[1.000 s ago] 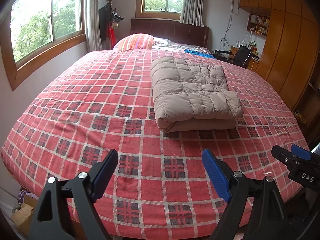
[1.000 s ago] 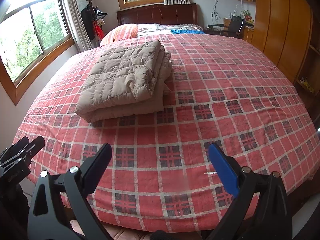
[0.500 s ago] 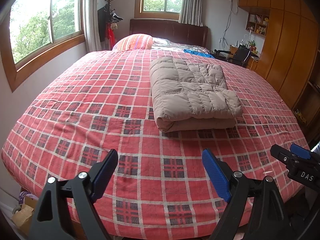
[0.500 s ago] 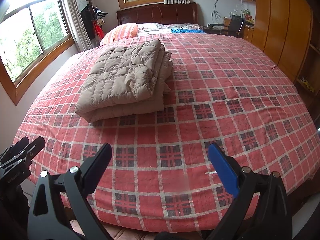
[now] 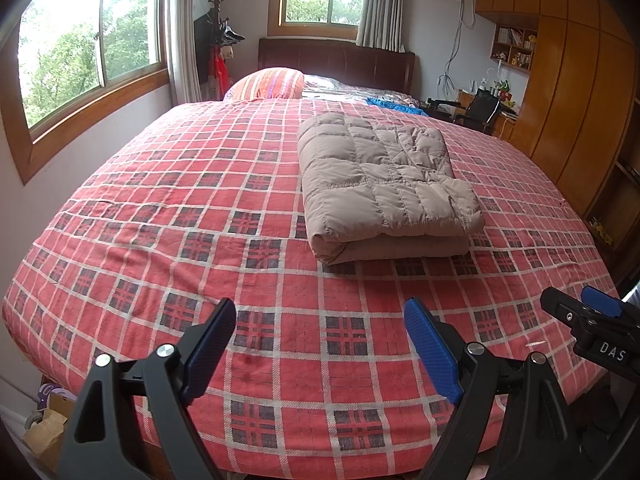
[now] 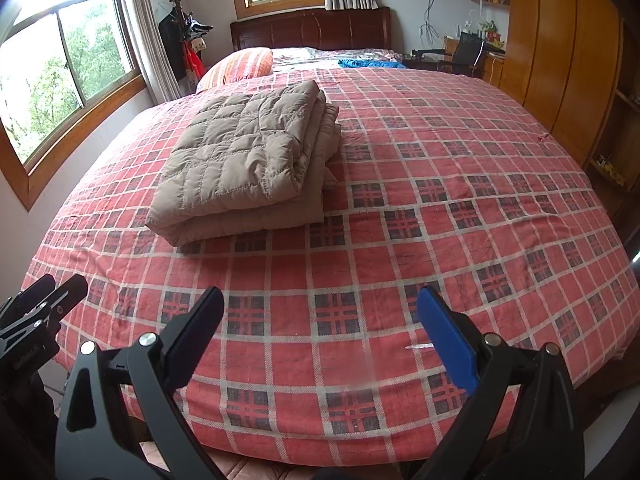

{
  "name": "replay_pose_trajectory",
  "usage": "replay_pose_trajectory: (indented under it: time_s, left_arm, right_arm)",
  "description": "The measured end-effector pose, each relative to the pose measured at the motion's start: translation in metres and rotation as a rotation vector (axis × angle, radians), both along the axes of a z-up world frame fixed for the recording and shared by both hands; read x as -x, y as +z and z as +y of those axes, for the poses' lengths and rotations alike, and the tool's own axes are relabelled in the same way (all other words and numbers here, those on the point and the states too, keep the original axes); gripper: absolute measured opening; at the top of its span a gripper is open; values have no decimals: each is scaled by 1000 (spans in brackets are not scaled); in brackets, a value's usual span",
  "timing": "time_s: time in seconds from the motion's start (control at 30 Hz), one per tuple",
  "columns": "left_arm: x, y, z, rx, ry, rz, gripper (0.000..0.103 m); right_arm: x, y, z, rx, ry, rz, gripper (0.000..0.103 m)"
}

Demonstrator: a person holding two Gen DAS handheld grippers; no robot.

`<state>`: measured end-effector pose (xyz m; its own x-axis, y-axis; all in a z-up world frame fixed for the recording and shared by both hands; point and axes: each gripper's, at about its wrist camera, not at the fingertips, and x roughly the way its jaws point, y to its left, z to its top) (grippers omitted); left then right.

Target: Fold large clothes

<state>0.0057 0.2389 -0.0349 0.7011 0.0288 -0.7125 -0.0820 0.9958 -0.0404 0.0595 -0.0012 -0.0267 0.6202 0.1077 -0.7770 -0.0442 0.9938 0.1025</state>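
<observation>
Both grippers, left (image 5: pixel 320 344) and right (image 6: pixel 320 336), spread empty near the folded jacket (image 5: pixel 384 176); looks puffy, light, slippery, so I'd grab its thick near fold.

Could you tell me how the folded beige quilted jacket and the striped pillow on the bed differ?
The folded jacket is plain beige with stitched quilting; the pillow has orange-red stripes. The jacket lies mid-bed, nearer the open grippers; the pillow sits at the far end by the headboard. The jacket shows stacked layers at its near edge; the pillow is one rounded piece. Both rest on the red plaid bedspread.
</observation>
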Motion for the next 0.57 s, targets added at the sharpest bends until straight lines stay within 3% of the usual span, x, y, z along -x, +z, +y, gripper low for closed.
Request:
replay_pose_trajectory:
  time_s: [0.57]
  left_arm:
    - [-1,0,0,-1,-5,1,86]
  right_arm:
    - [-2,0,-2,-7,1,4,97]
